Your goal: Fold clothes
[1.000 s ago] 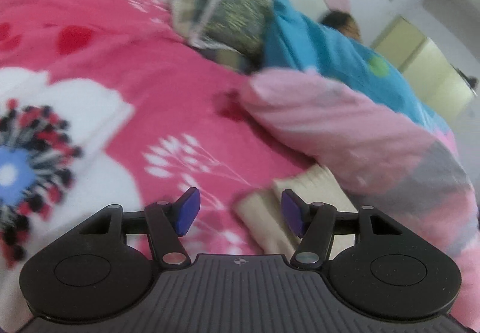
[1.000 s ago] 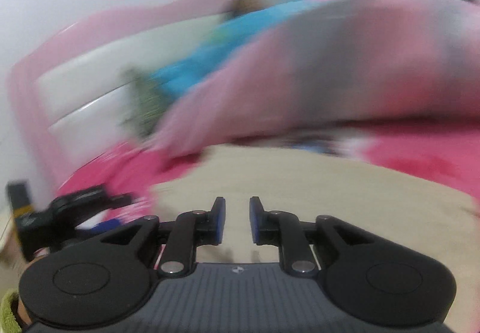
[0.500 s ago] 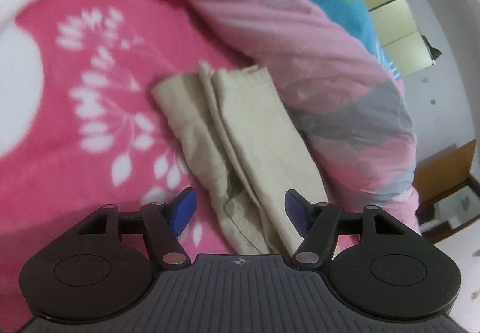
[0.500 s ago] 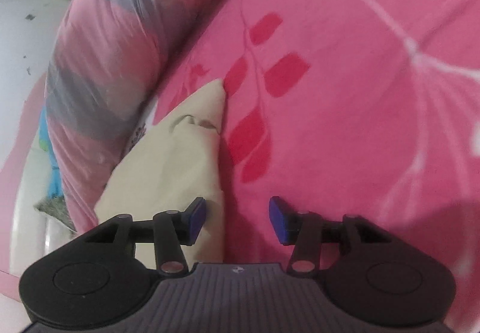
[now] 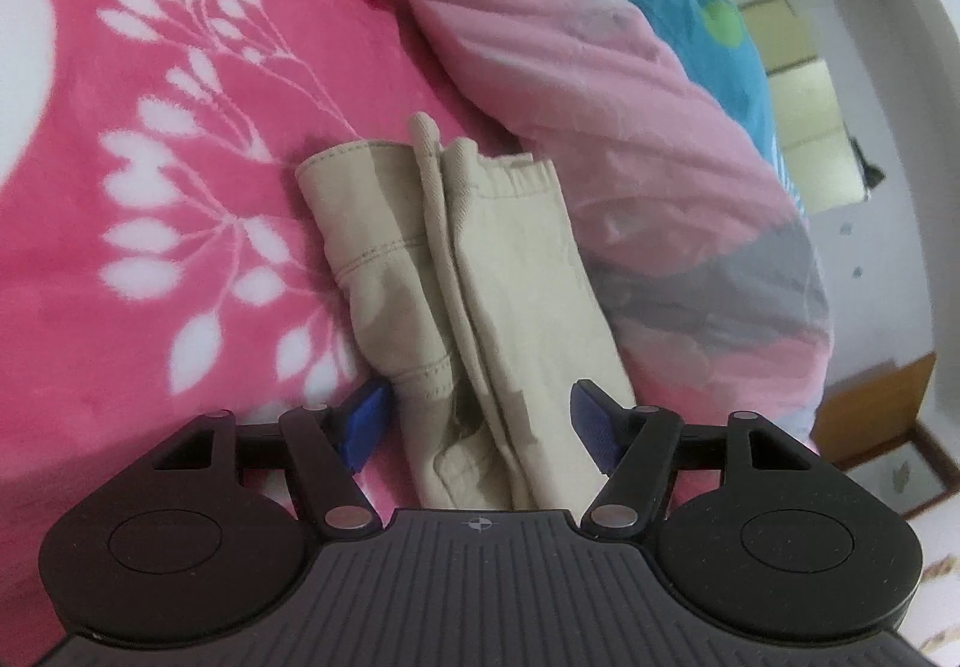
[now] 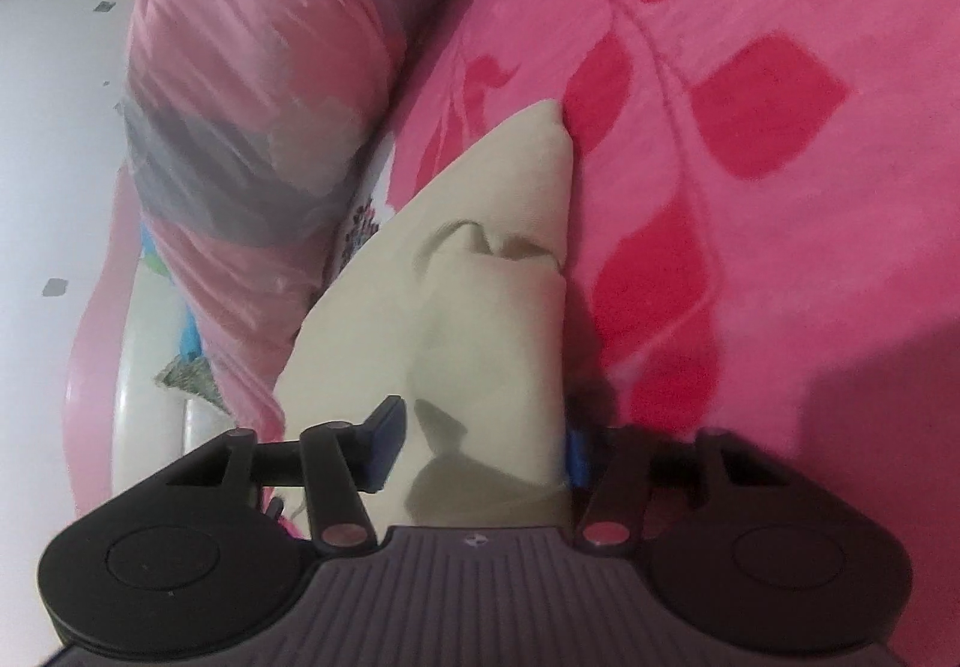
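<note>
A bright pink bedspread (image 5: 180, 259) printed with white leaf sprays covers the bed and fills the left of the left wrist view. Near its middle lies a beige garment (image 5: 480, 271), folded lengthwise into a long narrow strip, with stitched seams and a thick ridge running along it. Just to its right, touching its edge, is a rolled pink and grey quilt (image 5: 660, 156). A blue cover lies beyond it, and white walls and a wooden floor show at far right.

The left gripper (image 5: 480, 430) is released, its blue pads either side of the garment's near end, not pressing it. The right gripper (image 6: 480, 451) has just been opening and straddles a pointed corner of the same garment (image 6: 498, 319). Its left pad stands clear; its right pad is half hidden behind the cloth, so contact there cannot be told.
</note>
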The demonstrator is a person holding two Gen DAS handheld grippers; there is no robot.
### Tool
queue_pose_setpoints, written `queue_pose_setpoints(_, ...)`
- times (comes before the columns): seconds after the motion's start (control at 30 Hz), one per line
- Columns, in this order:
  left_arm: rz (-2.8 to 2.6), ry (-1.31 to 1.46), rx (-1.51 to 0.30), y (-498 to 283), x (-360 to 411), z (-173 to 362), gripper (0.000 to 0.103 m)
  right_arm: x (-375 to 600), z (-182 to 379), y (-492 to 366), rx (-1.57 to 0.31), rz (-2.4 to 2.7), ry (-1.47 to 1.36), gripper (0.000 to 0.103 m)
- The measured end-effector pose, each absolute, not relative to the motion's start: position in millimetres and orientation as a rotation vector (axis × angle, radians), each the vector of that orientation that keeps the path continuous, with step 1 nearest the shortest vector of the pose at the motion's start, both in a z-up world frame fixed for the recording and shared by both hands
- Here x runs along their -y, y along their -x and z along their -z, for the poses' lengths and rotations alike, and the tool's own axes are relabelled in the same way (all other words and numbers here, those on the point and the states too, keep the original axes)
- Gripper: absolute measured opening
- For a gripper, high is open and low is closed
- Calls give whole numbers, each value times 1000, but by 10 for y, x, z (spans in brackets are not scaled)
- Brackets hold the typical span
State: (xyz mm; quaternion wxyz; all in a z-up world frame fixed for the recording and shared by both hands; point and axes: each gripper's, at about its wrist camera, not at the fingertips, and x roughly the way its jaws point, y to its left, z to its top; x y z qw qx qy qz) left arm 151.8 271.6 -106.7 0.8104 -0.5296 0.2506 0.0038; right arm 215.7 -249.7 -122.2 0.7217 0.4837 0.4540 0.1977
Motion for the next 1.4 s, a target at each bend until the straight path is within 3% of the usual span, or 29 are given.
queue_pose_setpoints(0.1, -32, 1128, -513, -1562, -2698, 1057, 64, 2522, 1286, -2094, -1013, -459, -1084, 35)
queue_pose_setpoints(0.17, -66, 1106, -505, -1593, -2660, 1054, 46, 2499, 1322, -2103, -1012, -438, -1089, 24)
queue_pose_setpoints(0.2, -85, 1118, -499, -1603, -2656, 1078, 42, 2475, 1336, -2119, -1002, -429, -1099, 19)
queue_pose_setpoints(0.27, -95, 1188, -481, -1592, -2684, 1140, 29, 2472, 1341, -2095, -976, -416, -1118, 15)
queue_pose_setpoints(0.47, -80, 1329, -473, -1455, -2656, 1151, 15, 2590, 1172, -1938, -898, -436, -1134, 10)
queue_pose_setpoints(0.77, 187, 1270, -595, -1084, -1635, 781, 13, 3654, 665, -1128, -796, -360, -1061, 9)
queue_pose_setpoints(0.93, 368, 1245, -783, -694, -856, 951, 14, 4672, 526, -258, -750, -250, -1052, 9)
queue_pose_setpoints(1.03, 369, 1152, -860, -527, -667, 1197, 22, 5047, 715, 147, -775, -207, -1104, 16)
queue_pose_setpoints(1.17, 419, 999, -860, -366, -798, 1120, 29, 5139, 1093, 398, -766, -177, -1155, 37)
queue_pose_setpoints(1.27, 327, 828, -833, -165, -993, 790, 41, 5156, 1232, 526, -622, -237, -1206, 37)
queue_pose_setpoints(1.4, 283, 679, -744, -80, -968, 206, 42, 5012, 1217, 587, -550, -257, -1094, 39)
